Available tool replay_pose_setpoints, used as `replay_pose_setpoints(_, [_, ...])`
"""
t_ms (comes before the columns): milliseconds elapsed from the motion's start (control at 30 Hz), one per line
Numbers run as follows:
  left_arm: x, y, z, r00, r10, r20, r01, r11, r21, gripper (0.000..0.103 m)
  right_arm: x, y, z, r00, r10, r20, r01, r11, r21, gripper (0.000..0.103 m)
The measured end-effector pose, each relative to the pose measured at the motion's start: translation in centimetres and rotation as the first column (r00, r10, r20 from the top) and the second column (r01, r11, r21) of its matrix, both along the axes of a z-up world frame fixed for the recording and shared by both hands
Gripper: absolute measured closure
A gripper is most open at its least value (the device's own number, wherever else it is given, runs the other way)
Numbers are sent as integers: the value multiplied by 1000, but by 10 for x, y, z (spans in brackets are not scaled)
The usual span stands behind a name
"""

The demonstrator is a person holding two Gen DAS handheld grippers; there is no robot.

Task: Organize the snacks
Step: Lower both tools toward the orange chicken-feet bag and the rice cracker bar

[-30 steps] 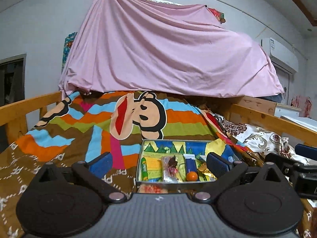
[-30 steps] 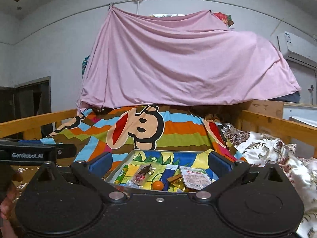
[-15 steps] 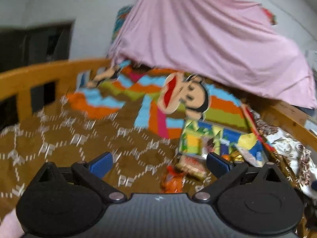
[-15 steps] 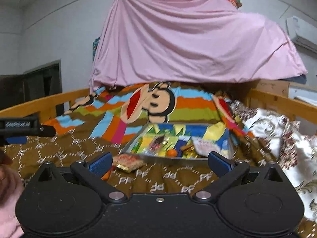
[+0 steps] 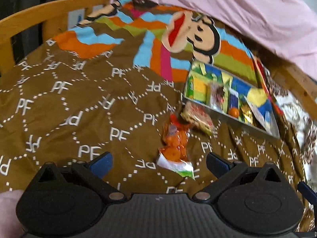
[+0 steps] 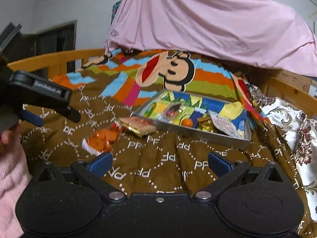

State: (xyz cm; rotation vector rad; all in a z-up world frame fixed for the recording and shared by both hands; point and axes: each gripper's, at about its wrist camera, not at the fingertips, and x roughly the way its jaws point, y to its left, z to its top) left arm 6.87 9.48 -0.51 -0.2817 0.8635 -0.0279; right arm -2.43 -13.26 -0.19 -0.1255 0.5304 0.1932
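Note:
An orange snack bag (image 5: 175, 138) lies on the brown blanket, also in the right wrist view (image 6: 102, 138). A red and yellow packet (image 5: 197, 117) (image 6: 139, 126) lies against the near wall of a metal tray (image 5: 257, 128) (image 6: 200, 133) that holds several snacks, among them a small orange ball (image 6: 187, 122). My left gripper (image 5: 159, 163) is open and empty, just short of the orange bag. My right gripper (image 6: 160, 163) is open and empty, over the blanket in front of the tray. The left gripper's body (image 6: 39, 97) shows at the left of the right wrist view.
Wooden bed rails run along the left (image 5: 49, 10) and right (image 6: 293, 91). A pink sheet (image 6: 208, 25) hangs behind the bed. A floral white cover (image 6: 293, 119) lies to the right of the tray.
Both grippers have tilted down toward the blanket. The left has swung left and closer to the orange bag. The loose packets in front of the tray have come into view.

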Motion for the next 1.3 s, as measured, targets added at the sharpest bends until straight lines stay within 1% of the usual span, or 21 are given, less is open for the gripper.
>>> replay_pose_setpoints(200, [16, -12, -9, 996, -59, -61, 61, 998, 21, 0, 8, 3, -7, 1000, 3, -19, -4, 999, -47, 1])
replay_pose_setpoints(300, [28, -17, -12, 991, -103, -84, 106, 994, 30, 0, 15, 4, -10, 1000, 17, -11, -18, 995, -99, 1])
replay_pose_setpoints(433, [48, -28, -18, 976, -189, -110, 195, 980, 50, 0, 31, 4, -15, 999, 51, -7, -51, 984, -172, 1])
replay_pose_setpoints(567, [65, -36, -31, 952, -256, -169, 266, 963, 39, 0, 48, 5, -25, 993, 115, 6, -110, 958, -263, 1])
replay_pose_setpoints(633, [72, -38, -37, 945, -265, -191, 279, 959, 46, 0, 58, 6, -32, 988, 156, 13, -145, 942, -302, 1])
replay_pose_setpoints(733, [80, -40, -41, 940, -271, -206, 289, 955, 66, 1, 70, 10, -43, 980, 196, 34, -172, 919, -355, 1])
replay_pose_setpoints(867, [93, -44, -48, 918, -292, -269, 324, 942, 83, 1, 84, 18, -58, 968, 244, 67, -199, 898, -393, 1])
replay_pose_setpoints(900, [95, -45, -50, 915, -297, -273, 332, 939, 90, 1, 87, 21, -64, 963, 257, 76, -206, 890, -406, 1])
replay_pose_setpoints(1000, [98, -46, -50, 917, -300, -264, 340, 933, 121, 1, 96, 30, -76, 954, 287, 87, -220, 866, -450, 1])
replay_pose_setpoints(1100, [98, -45, -49, 920, -296, -258, 335, 934, 122, 1, 104, 39, -83, 944, 315, 96, -234, 846, -479, 1])
replay_pose_setpoints(1200, [98, -43, -49, 922, -286, -261, 326, 938, 121, 1, 111, 44, -89, 937, 333, 110, -239, 835, -496, 1])
replay_pose_setpoints(1300, [102, -41, -52, 923, -274, -272, 314, 942, 116, 2, 118, 46, -93, 933, 341, 114, -243, 831, -500, 1])
